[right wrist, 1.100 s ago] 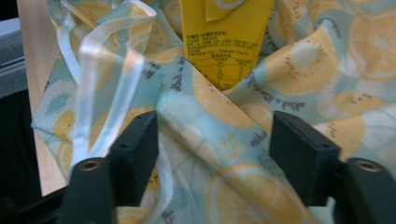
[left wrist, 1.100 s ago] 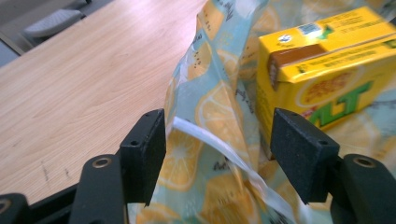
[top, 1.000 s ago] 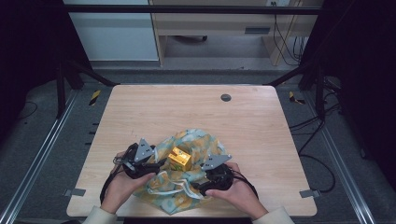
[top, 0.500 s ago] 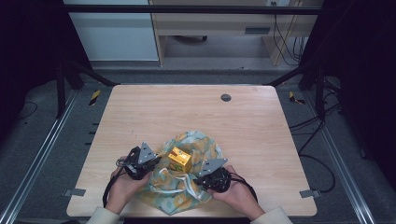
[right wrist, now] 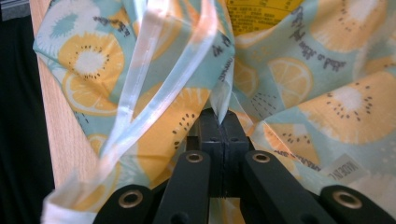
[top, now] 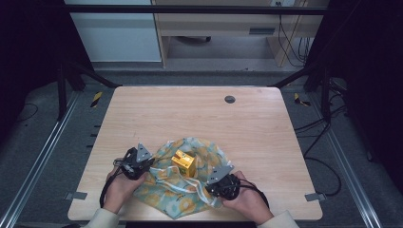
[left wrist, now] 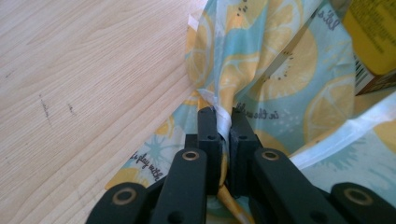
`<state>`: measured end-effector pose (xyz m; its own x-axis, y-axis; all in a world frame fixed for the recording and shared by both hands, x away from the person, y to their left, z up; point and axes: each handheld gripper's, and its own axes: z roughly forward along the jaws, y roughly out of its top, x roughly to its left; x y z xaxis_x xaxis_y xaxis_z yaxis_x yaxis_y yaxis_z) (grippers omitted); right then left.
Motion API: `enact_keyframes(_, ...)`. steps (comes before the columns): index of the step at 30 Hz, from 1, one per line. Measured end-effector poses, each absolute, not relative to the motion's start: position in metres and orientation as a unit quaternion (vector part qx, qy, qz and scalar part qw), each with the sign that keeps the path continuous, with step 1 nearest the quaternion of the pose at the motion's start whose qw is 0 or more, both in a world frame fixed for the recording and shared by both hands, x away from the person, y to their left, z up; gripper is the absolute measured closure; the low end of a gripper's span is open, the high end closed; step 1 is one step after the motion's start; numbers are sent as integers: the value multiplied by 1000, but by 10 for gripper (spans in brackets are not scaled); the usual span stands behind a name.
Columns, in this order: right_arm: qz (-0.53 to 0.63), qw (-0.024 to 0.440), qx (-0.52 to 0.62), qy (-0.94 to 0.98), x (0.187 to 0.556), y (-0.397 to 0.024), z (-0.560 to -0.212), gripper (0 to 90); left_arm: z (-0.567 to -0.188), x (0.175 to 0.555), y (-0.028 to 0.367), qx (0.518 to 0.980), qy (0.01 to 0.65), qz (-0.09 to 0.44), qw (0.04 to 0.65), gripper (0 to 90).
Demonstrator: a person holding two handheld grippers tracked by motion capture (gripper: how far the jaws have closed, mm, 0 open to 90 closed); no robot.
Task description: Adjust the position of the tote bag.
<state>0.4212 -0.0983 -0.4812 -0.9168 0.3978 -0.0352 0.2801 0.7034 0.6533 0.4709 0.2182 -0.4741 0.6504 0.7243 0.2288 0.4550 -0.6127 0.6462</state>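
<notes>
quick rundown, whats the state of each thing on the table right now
fruit-print cloth bag: crumpled flat on the table, mouth open, pinched at both sides
yellow box: standing upright inside the bag's opening
left gripper: just closed, shut on the bag's white-trimmed edge
right gripper: just closed, shut on the bag's edge
white handle strap: loose, held by nothing
</notes>
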Motion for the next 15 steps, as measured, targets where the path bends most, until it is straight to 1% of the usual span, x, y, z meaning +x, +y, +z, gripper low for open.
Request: enact_keyframes(15,323,90,190,923,420,-109,-482,900,-477,472,220,869,346,231,267,881)
